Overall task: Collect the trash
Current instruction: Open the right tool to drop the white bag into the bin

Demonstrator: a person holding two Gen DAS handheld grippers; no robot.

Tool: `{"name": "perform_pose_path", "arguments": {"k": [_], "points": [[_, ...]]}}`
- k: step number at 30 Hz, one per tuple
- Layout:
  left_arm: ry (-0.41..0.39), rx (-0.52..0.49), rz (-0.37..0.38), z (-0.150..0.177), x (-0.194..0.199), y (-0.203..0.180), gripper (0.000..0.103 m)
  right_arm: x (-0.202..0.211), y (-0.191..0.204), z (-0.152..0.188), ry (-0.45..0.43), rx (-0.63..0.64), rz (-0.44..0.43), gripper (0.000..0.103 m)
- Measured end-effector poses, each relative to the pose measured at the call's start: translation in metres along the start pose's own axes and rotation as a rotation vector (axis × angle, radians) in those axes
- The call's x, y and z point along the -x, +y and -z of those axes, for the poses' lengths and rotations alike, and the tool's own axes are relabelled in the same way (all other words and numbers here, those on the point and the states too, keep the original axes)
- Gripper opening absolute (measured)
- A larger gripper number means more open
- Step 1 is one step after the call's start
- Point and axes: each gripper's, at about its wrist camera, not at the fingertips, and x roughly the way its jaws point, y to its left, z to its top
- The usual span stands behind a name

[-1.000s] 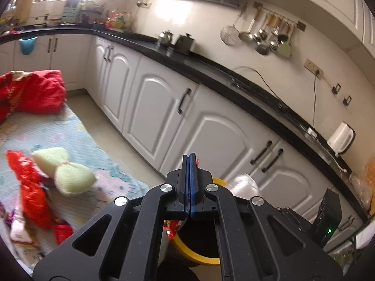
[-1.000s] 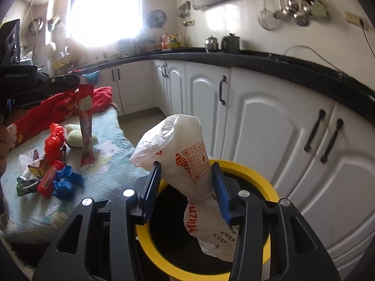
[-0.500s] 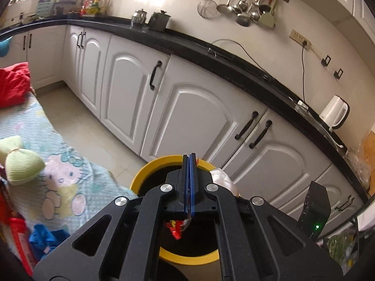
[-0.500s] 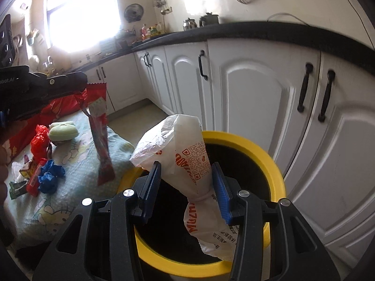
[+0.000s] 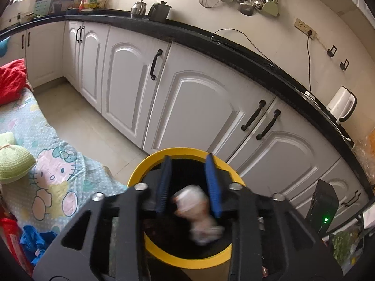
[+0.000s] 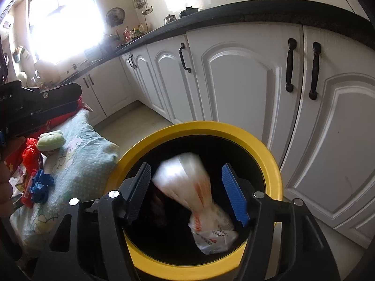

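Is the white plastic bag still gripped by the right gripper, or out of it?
Out. The right gripper is opening, neither pad touching the white plastic bag, which shows motion-blurred between them, inside the yellow-rimmed bin.

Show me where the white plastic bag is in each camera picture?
Left wrist view: the white plastic bag is a blur low in the middle, between the blue pads, over the bin's dark inside.
Right wrist view: the bag is low in the middle, loose between the opening jaws.
Shared landmark: the yellow-rimmed bin.
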Motion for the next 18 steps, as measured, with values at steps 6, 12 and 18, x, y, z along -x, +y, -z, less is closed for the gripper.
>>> {"name": "perform_pose_path", "arguments": {"k": [6, 12, 18], "points": [[-0.016, 0.030, -0.047, 0.002, 0.014, 0.016, 0.053, 0.005, 0.000, -0.002, -0.009, -0.004, 0.016, 0.065], [-0.037, 0.079, -0.117, 0.004, 0.038, 0.045, 0.086, 0.013, 0.010, -0.005, -0.026, 0.000, 0.010, 0.067], [-0.072, 0.103, -0.184, 0.007, 0.066, 0.070, 0.092, 0.024, 0.035, -0.011, -0.041, 0.031, -0.028, 0.070]]}}
